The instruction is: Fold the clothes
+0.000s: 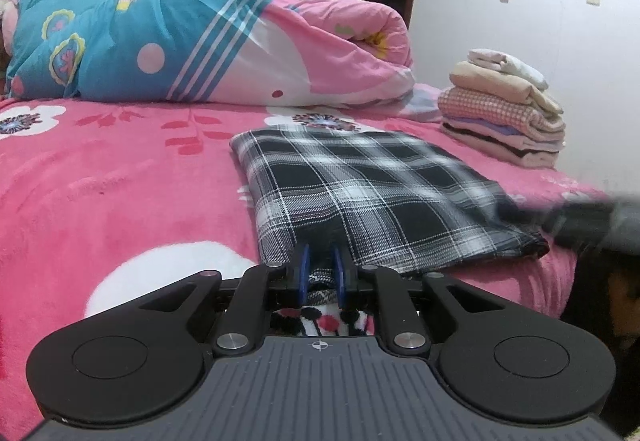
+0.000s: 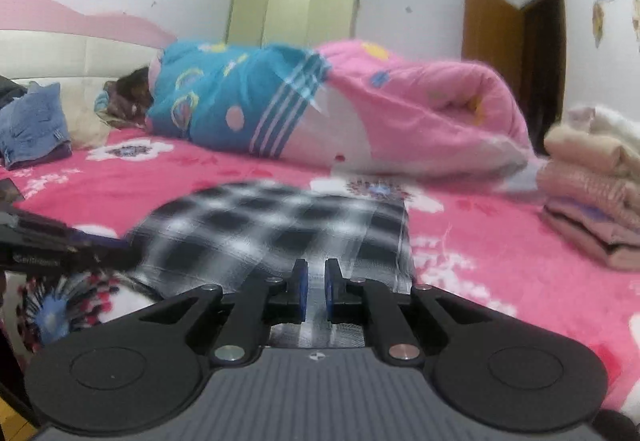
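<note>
Jaws: left gripper pinches the near hem of the plaid garment; right gripper narrowly parted over the same hem, grip unclear | progress: garment lies folded flat on the bed, likely late | stack waits beyond the garment's right edge | room: open blanket left of garment; quilt behind.

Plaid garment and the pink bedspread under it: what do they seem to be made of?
The plaid garment looks like thin woven cloth, perhaps cotton or flannel, matte: its black-and-white check seems woven in, and it lies flat with crisp folded edges. The pink bedspread looks like plush fleece: fuzzy nap with brushed streaks and a soft sheen. The left gripper pinches the garment's near edge.
</note>
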The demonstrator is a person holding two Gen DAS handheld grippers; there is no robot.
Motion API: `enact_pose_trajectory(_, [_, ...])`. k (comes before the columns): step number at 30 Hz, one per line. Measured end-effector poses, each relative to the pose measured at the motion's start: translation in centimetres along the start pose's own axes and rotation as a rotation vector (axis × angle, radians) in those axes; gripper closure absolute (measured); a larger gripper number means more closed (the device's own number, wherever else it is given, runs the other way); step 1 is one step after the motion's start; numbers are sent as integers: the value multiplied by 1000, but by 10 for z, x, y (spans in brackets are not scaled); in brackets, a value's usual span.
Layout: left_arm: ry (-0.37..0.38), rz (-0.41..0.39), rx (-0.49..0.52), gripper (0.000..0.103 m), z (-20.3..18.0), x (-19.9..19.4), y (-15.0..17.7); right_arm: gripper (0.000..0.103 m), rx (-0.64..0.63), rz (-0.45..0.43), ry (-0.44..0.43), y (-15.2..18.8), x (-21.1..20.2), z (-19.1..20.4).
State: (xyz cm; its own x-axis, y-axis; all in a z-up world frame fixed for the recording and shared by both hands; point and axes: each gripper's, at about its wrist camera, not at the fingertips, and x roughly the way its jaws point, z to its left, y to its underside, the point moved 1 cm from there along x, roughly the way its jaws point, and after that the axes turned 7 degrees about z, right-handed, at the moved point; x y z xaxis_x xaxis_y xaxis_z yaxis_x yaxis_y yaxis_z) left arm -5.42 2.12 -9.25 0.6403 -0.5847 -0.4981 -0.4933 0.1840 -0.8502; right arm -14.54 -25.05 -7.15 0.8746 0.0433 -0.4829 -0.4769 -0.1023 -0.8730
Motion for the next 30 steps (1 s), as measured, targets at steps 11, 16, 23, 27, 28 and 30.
enact_pose_trajectory(11, [24, -61, 12, 87, -9, -24, -32, 92, 25, -22, -17, 18, 9, -3])
enact_pose_trajectory(16, [12, -20, 122, 76, -43, 7, -47, 92, 25, -26, -27, 20, 8, -6])
enact_pose_trajectory(23, [-36, 67, 95, 75, -48, 34, -31, 86, 58, -82, -41, -11, -12, -24])
enact_pose_trajectory(27, [-27, 89, 40, 75, -43, 35, -36, 84, 84, -143, -15, -38, -2, -44])
enact_pose_trajectory(28, [-31, 101, 36, 75, -43, 35, -37, 84, 98, -114, -18, -37, 8, -49])
enact_pose_trajectory(30, [-40, 125, 30, 75, -45, 36, -41, 84, 123, -26, -24, -27, 33, -56])
